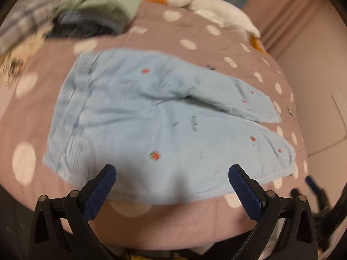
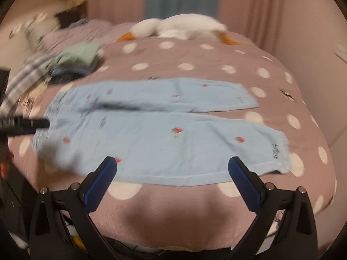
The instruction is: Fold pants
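One pair of light blue cotton pants with small red strawberry prints (image 2: 151,134) lies spread flat on the bed, on a mauve bedspread with large white dots (image 2: 188,54). Its two legs lie side by side and point to the right, with a narrow gap between them; the waistband is at the left. In the left wrist view the same pants (image 1: 138,119) fill the middle, with the waistband at the left.

The left gripper (image 1: 172,174) hangs over the near edge of the pants, its two blue-padded fingers spread wide and holding nothing. The right gripper (image 2: 172,166) is over the near leg, also spread wide and empty. In the right wrist view a black part of the other tool (image 2: 23,124) reaches over the waistband from the left.

At the far left there is one blurred pile of folded clothes, green on top and dark below (image 2: 76,61), and beside it a plaid cloth (image 2: 23,75). One white plush goose with an orange beak (image 2: 180,29) lies along the far edge of the bed, in front of pink curtains (image 2: 245,4). Nothing lies on the pants.
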Motion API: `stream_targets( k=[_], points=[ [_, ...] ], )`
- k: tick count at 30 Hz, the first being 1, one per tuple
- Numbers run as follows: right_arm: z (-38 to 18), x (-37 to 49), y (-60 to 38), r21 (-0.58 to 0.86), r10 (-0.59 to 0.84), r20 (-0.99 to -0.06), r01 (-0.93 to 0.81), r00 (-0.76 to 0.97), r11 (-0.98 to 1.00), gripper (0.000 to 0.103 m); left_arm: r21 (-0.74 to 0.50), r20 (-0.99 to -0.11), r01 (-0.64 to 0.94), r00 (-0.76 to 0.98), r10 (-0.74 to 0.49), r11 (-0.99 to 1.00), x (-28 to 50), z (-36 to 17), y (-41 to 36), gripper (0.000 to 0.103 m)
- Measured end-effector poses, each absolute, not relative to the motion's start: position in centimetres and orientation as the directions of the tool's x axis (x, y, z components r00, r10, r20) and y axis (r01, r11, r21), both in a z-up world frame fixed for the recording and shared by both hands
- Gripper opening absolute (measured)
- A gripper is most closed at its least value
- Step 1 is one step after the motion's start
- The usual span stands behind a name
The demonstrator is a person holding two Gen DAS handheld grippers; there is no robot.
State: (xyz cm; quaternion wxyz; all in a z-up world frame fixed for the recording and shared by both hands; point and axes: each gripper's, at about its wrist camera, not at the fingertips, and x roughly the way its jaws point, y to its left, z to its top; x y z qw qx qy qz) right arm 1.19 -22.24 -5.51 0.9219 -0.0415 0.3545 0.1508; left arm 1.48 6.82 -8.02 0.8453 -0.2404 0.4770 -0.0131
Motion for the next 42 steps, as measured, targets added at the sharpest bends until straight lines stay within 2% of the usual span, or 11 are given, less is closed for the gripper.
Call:
stream_targets(
  k=[6, 9, 14, 17, 21, 23, 25, 26, 30, 38, 42],
  points=[
    [-8.7, 0.7, -17.1, -0.041, 0.427, -0.595, -0.556, 0.681, 0.830, 0.102, -0.490, -0.784, -0.350, 0.577, -0.228, 0.799, -1.7, -10.7, 11.3, 0.103],
    [-10.9, 0.0, -14.1, -0.116, 0.459, -0.628, -0.659, 0.628, 0.743, 0.100, -0.569, -0.741, -0.405, 0.630, -0.232, 0.716, -3.3, -12.2, 14.1, 0.103],
    [-13.3, 0.7, -10.8, -0.059, 0.508, -0.712, -0.762, 0.485, 0.644, 0.092, -0.641, -0.720, -0.477, 0.644, -0.256, 0.601, -4.6, -14.1, 16.8, 0.102],
    [-13.8, 0.0, -8.6, -0.076, 0.537, -0.709, -0.807, 0.457, 0.586, 0.091, -0.658, -0.710, -0.495, 0.658, -0.251, 0.567, -4.7, -14.9, 17.8, 0.097],
    [-15.7, 0.1, -5.9, -0.137, 0.501, -0.749, -0.841, 0.433, 0.523, 0.066, -0.691, -0.681, -0.482, 0.685, -0.260, 0.539, -3.9, -15.3, 18.5, 0.079],
    [-16.1, 0.0, -5.6, -0.159, 0.491, -0.751, -0.843, 0.441, 0.514, 0.062, -0.675, -0.695, -0.486, 0.673, -0.255, 0.555, -3.2, -15.5, 18.5, 0.067],
    [-16.0, 0.2, -5.3, -0.150, 0.507, -0.741, -0.845, 0.440, 0.513, 0.049, -0.642, -0.721, -0.501, 0.652, -0.234, 0.581, -2.8, -15.7, 18.8, 0.027],
    [-15.8, 0.1, -5.2, -0.150, 0.511, -0.739, -0.847, 0.439, 0.510, 0.031, -0.635, -0.727, -0.501, 0.644, -0.237, 0.589, -2.6, -15.9, 19.0, 0.025],
    [-15.1, -0.5, -3.8, -0.204, 0.502, -0.730, -0.848, 0.465, 0.488, 0.013, -0.614, -0.730, -0.477, 0.647, -0.221, 0.629, -2.4, -15.3, 19.2, 0.017],
    [-13.2, -2.4, -2.2, -0.173, 0.531, -0.734, -0.873, 0.423, 0.456, 0.011, -0.526, -0.735, -0.457, 0.669, -0.113, 0.717, -3.5, -12.5, 20.4, 0.016],
    [-15.4, -2.1, -1.9, -0.127, 0.489, -0.775, -0.856, 0.401, 0.501, 0.020, -0.454, -0.819, -0.487, 0.558, -0.133, 0.746, -3.4, -14.7, 20.4, 0.022]
  ],
)
